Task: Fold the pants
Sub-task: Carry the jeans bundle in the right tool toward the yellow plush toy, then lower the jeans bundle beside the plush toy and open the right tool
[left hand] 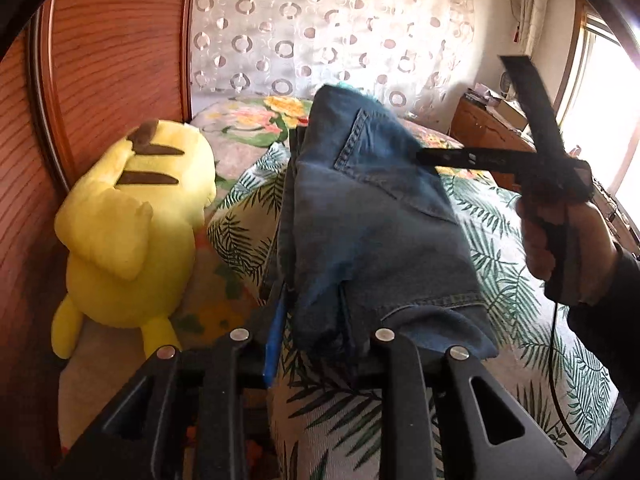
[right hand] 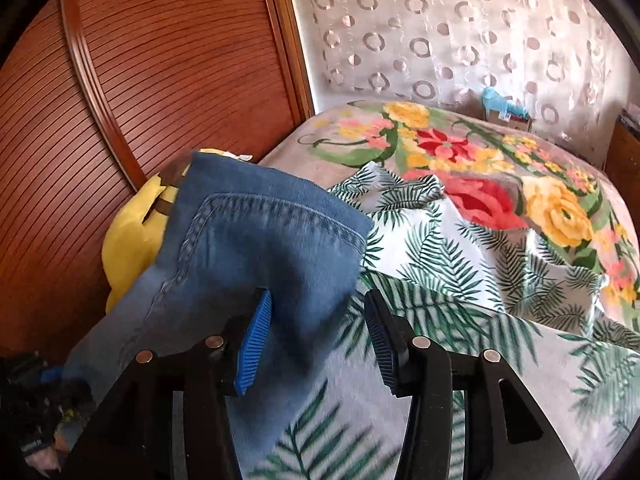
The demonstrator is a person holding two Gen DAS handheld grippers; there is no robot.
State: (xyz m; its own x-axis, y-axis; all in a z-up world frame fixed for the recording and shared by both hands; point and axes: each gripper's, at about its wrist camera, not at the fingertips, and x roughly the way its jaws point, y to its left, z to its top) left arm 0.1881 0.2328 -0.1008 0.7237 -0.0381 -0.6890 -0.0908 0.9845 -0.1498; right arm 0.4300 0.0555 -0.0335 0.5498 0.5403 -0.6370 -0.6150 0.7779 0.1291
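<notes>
Pants (left hand: 372, 216) on leaf-print sheet (left hand: 508, 280), plush toy (left hand: 132, 220) left beside wardrobe (left hand: 112, 60), floral blanket (right hand: 500, 168) behind.

Right gripper (right hand: 318, 340), jaws apart w/ blue ribbed pads (right hand: 256, 340), hovers by blue denim pants (right hand: 256, 240) bunched at left over a fern-print sheet (right hand: 440, 280). Floral blanket (right hand: 500, 184) lies beyond (yellow plush toy (right hand: 132, 240) peeks out behind the denim), near a slatted wood door (right hand: 160, 80).

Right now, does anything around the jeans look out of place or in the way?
A yellow plush toy lies against the wooden wardrobe, close beside the jeans. The leaf-print sheet is rumpled over the floral blanket. Nothing looks torn or spilled.
</notes>
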